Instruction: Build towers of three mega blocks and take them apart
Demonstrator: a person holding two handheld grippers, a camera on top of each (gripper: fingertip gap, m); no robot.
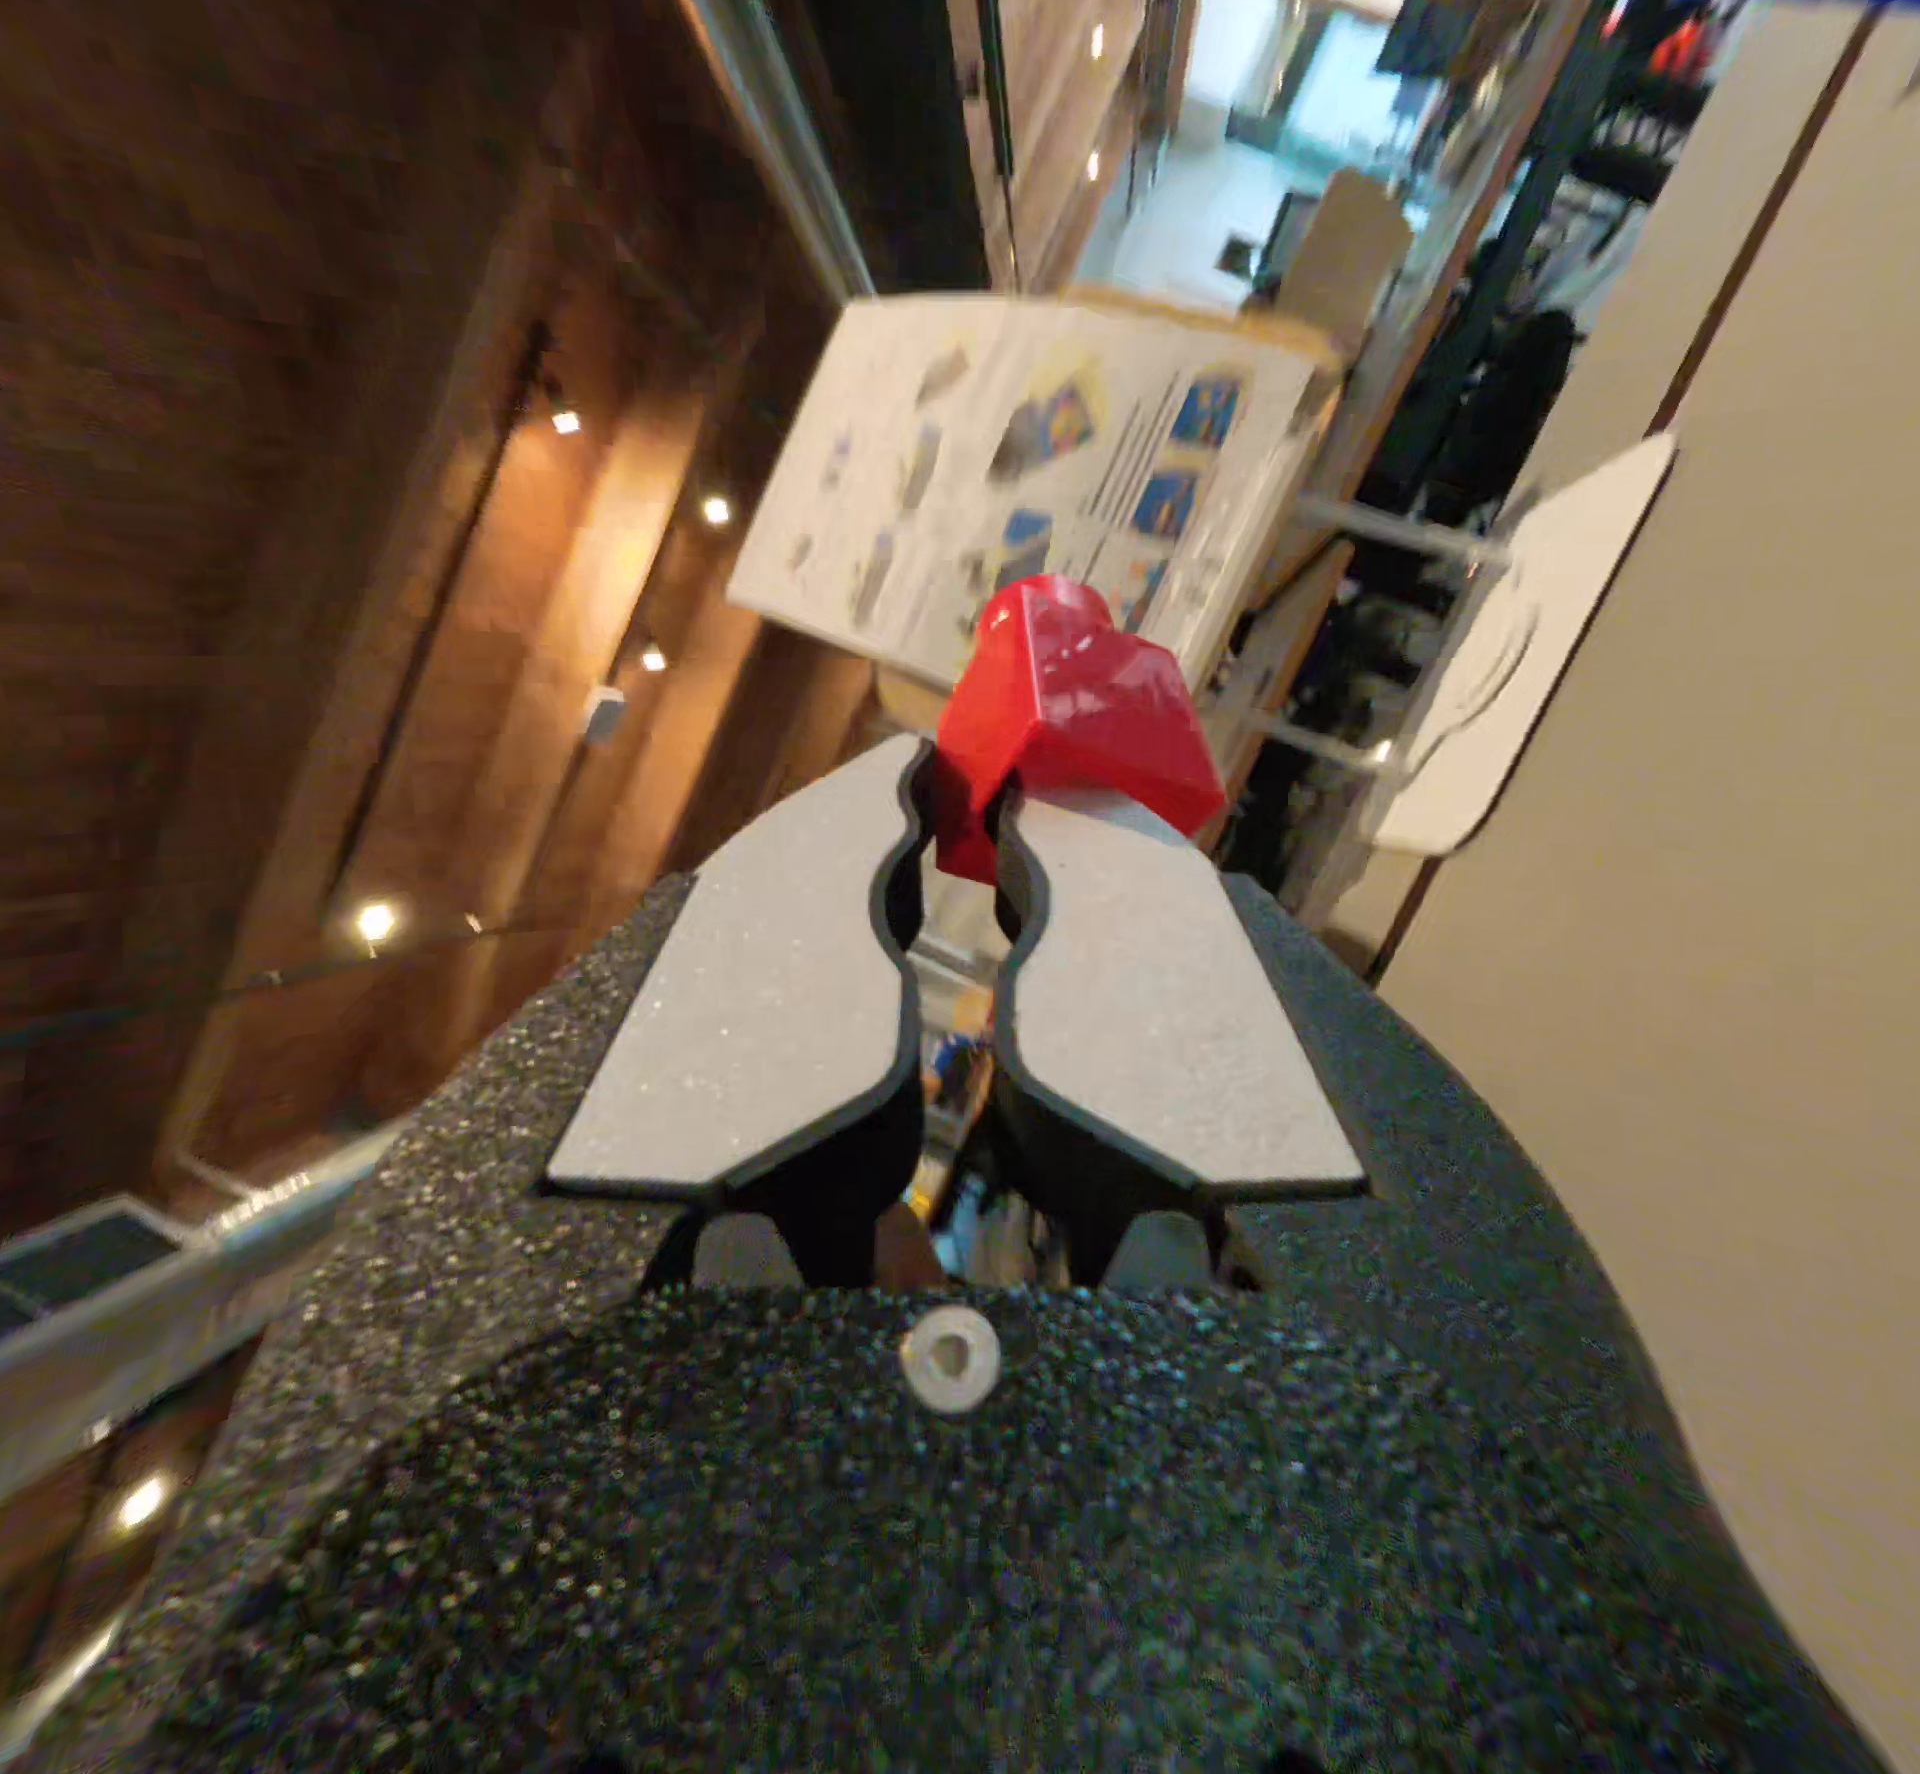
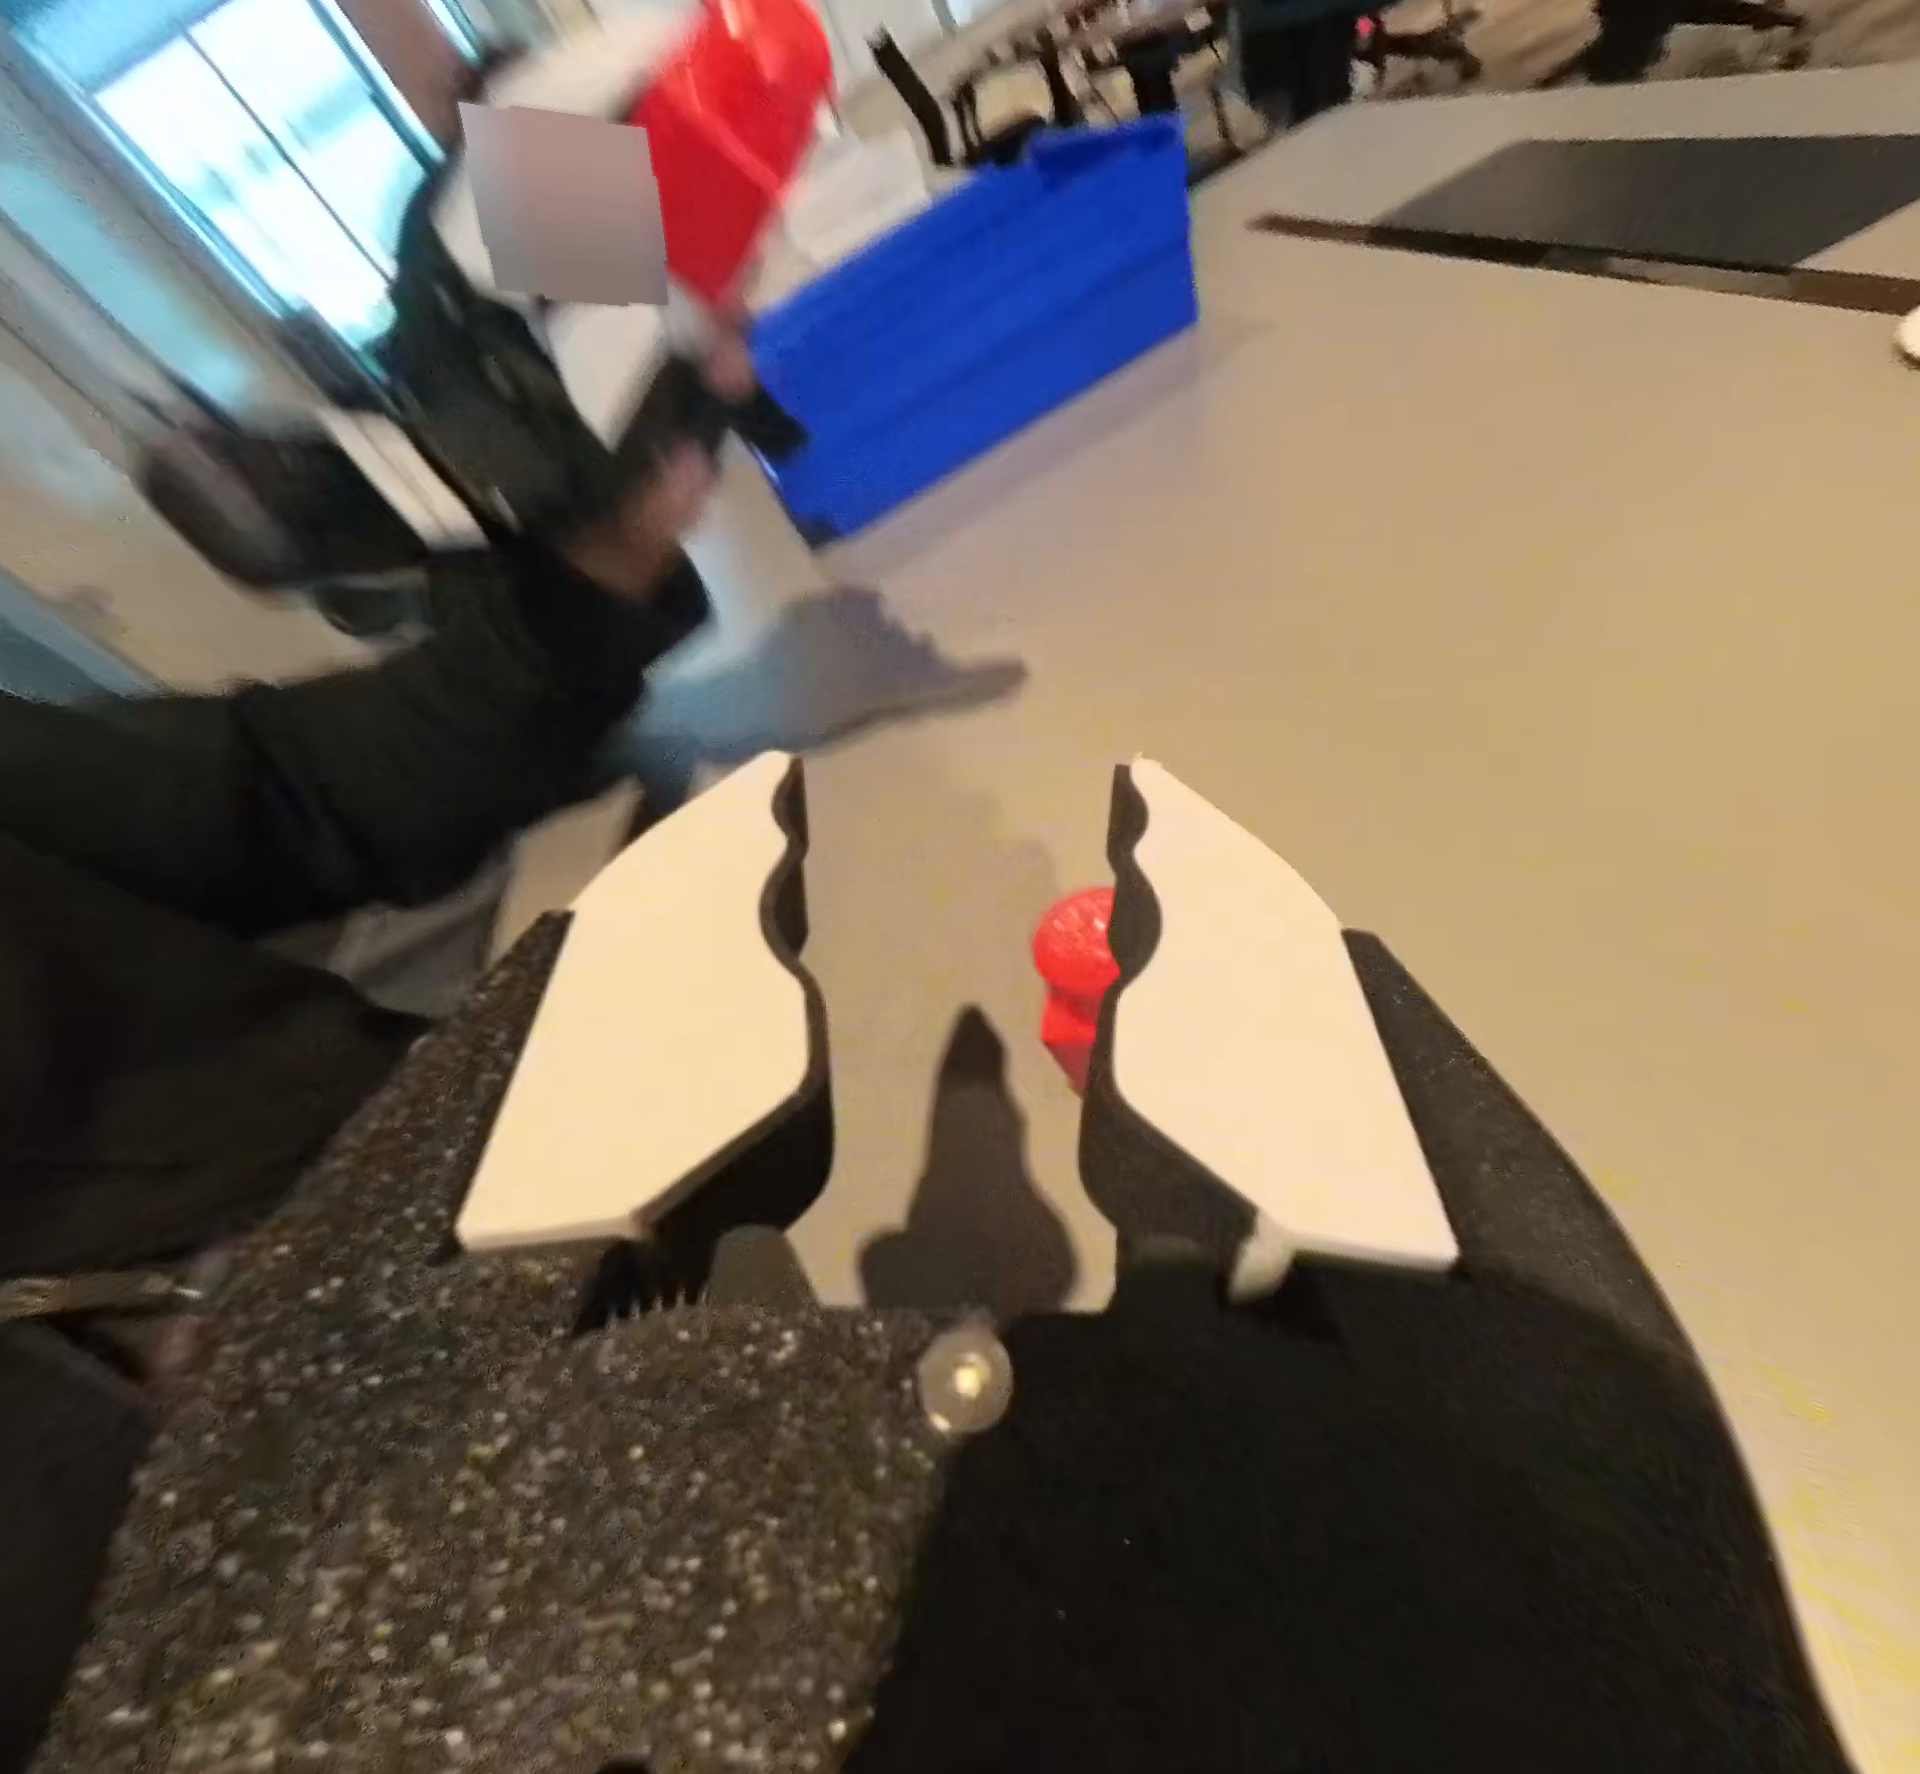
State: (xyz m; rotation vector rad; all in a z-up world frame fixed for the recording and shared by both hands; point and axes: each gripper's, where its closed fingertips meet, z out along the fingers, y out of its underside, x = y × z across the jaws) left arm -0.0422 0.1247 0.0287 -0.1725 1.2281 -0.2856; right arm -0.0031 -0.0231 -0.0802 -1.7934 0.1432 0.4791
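Two red blocks, one lifted, one on the counter (image 2: 1455,581).
Left hand-held gripper (image 1: 961,794) clamps a block (image 1: 1070,716) aloft; right hand-held gripper (image 2: 956,779), wide, has the upright counter block (image 2: 1075,971) just inside its right finger.

Left gripper (image 1: 961,789): speckled black body, pale grey fingers (image 1: 769,976), red block (image 1: 1081,716) in them. Right gripper (image 2: 956,789): same speckled black, white fingers (image 2: 644,1028). Second red block (image 2: 1075,981) on the plain beige-grey table (image 2: 1455,685). Blue bin (image 2: 977,322) toward the table's far edge. Black sleeve (image 2: 312,789). Brown wood wall (image 1: 312,374); white poster (image 1: 1018,477) with blue and yellow patches.
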